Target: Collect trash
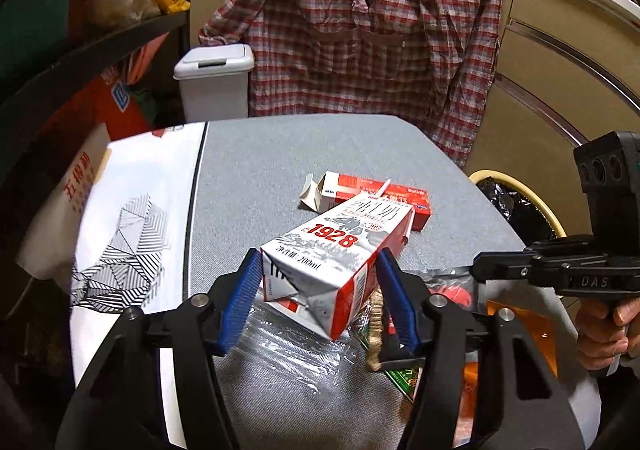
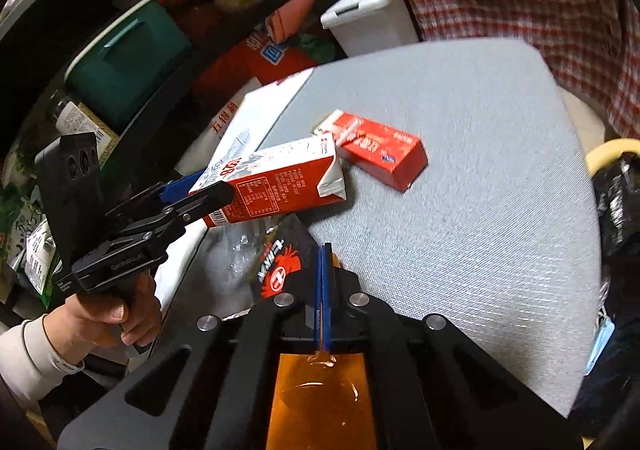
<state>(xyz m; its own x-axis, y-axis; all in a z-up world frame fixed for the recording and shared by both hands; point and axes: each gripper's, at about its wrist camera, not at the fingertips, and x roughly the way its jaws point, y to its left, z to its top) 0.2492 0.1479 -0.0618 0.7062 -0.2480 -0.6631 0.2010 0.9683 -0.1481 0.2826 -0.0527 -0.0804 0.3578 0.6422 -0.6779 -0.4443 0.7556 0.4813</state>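
A person holds a gripper in each hand over a grey table point(image 2: 460, 177). The left gripper point(image 1: 316, 290) has its blue pads point(image 1: 240, 290) pressed on the two sides of a small milk carton point(image 1: 336, 250), so its jaws are clamped on the carton. The carton is white and red with "1928" on it, and it is tilted, with its low end near the gripper. In the right wrist view the same carton point(image 2: 276, 179) is in the left gripper point(image 2: 192, 189), lifted a little over the table edge. Behind it a red box point(image 1: 384, 195) lies flat on the table with one end flap open. The right gripper point(image 2: 324, 286) has its jaws pressed together on the edge of a clear orange wrapper point(image 2: 320, 390). Just beside it lies a black wrapper point(image 2: 280, 266) with red print, and some clear plastic point(image 1: 292, 342) lies under the carton. A white paper bag point(image 1: 132, 217) with black lines rests on the left part of the table. A white bin point(image 1: 216, 81) with a lid stands behind the table, next to a hanging checked shirt point(image 1: 372, 41). A round bin with a black bag point(image 1: 516, 205) stands at the right of the table.
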